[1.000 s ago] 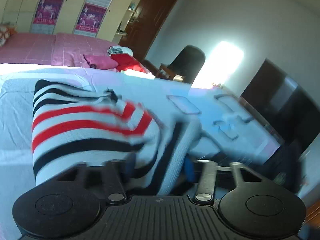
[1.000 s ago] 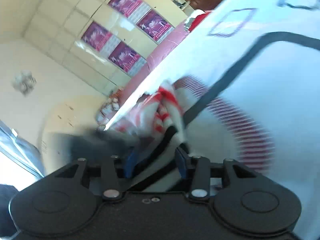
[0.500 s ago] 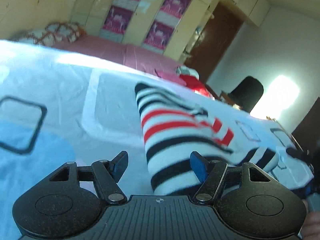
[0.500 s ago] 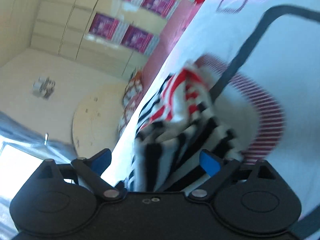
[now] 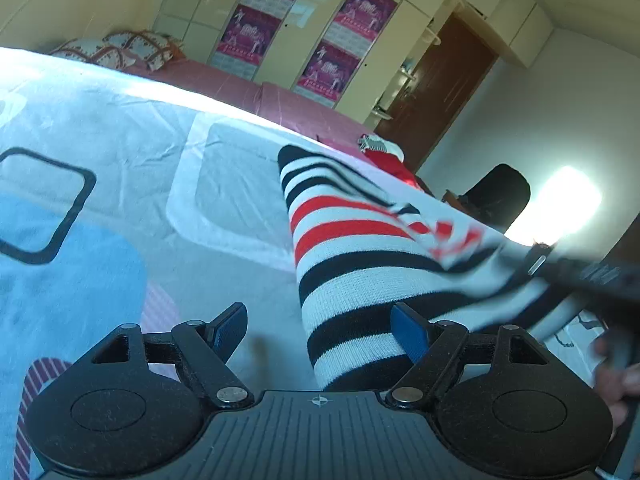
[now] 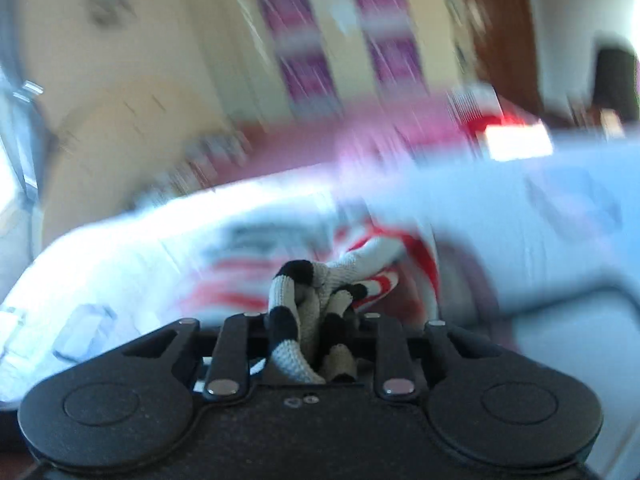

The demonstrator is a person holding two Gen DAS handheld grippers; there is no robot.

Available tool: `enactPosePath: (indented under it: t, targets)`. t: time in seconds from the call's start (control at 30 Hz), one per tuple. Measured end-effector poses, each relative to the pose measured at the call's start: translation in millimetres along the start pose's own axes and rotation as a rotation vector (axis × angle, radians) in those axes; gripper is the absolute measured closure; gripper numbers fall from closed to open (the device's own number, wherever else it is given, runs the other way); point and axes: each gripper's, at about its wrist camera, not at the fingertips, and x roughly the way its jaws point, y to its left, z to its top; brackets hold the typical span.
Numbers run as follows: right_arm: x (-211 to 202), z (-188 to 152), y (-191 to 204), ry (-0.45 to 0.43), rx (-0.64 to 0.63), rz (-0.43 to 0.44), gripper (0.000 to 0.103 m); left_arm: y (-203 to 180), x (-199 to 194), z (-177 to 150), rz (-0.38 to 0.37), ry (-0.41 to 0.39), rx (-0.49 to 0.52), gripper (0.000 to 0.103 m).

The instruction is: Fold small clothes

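Striped knit garment point(image 5: 360, 264) lengthwise away from camera

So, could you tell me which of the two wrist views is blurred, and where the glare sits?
Right wrist view: heavy motion smear across the room and bedsheet; only the striped knit garment bunched in the closing right gripper stays sharp. Left wrist view: mostly crisp, with window glare at right.

A home bedroom: bed point(image 5: 100, 128), pillows point(image 5: 116, 50), built-in wardrobe point(image 5: 304, 28), wooden door point(image 5: 444, 88).
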Motion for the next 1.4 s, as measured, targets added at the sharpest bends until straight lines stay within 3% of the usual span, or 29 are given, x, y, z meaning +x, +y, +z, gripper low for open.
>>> enactPosePath:
  t: [0.1,0.13,0.17,0.2,0.23,0.27,0.43,0.53,0.6,0.63,0.67,0.73,0.87,0.9,0.97,1.0,1.1,1.27,1.4]
  targets:
    - [-21,0,2,-0.137,-0.037,0.061,0.079,-8,3,0,-0.022,-0.003,0.024,0.025]
    - [-18,-8,-9,-0.126,-0.011,0.035,0.079,-12,6,0,-0.008,0.006,0.043,0.025]
    - [-3,-19,-25,-0.048,0.035,-0.026,0.079,-16,9,-1,0.009,0.017,0.061,0.025]
    - [20,-29,-47,0.097,0.12,-0.077,0.078,-18,12,-2,0.005,0.029,0.069,0.025]
    - [30,-41,-67,0.17,0.23,-0.056,0.078,-20,14,-3,-0.004,0.042,0.073,0.024]
    - [22,-46,-76,0.12,0.279,-0.015,0.076,-22,13,-3,0.009,0.038,0.082,0.024]
    - [-3,-48,-93,0.124,0.468,0.073,0.051,-20,0,4,0.011,0.002,0.083,0.023]
    - [-10,-53,-93,0.138,0.509,0.085,0.05,-12,-2,9,0.026,-0.023,0.054,0.023]
    - [-9,-54,-87,0.15,0.476,0.06,0.063,-5,6,9,0.032,-0.001,0.027,0.023]
    - [-4,-54,-84,0.153,0.447,0.029,0.079,-3,9,8,0.033,0.009,0.022,0.023]
    - [2,-54,-84,0.158,0.432,0.007,0.082,-3,11,7,0.026,0.012,0.016,0.023]
    - [2,-51,-79,0.123,0.416,0.01,0.085,-4,10,7,0.035,0.004,0.011,0.023]
    - [-30,-48,-77,-0.018,0.46,0.135,0.086,-8,9,5,0.052,0.007,0.059,0.023]
    - [-28,-55,-78,-0.003,0.45,0.122,0.086,-9,11,4,0.066,0.02,0.074,0.023]
    - [-6,-78,-92,0.14,0.485,0.028,0.087,-7,14,4,0.051,0.041,0.058,0.02]
    - [-5,-88,-104,0.124,0.574,0.075,0.087,-8,14,5,0.055,0.045,0.055,0.02]
    - [-10,-82,-106,0.114,0.582,0.101,0.079,-10,9,8,0.063,0.034,0.09,0.02]
    - [-22,-60,-110,0.017,0.542,0.094,0.046,-5,2,19,0.04,-0.021,0.055,0.02]
    - [5,-31,-126,0.011,0.494,0.074,0.048,-6,15,32,0.049,-0.03,0.044,0.02]
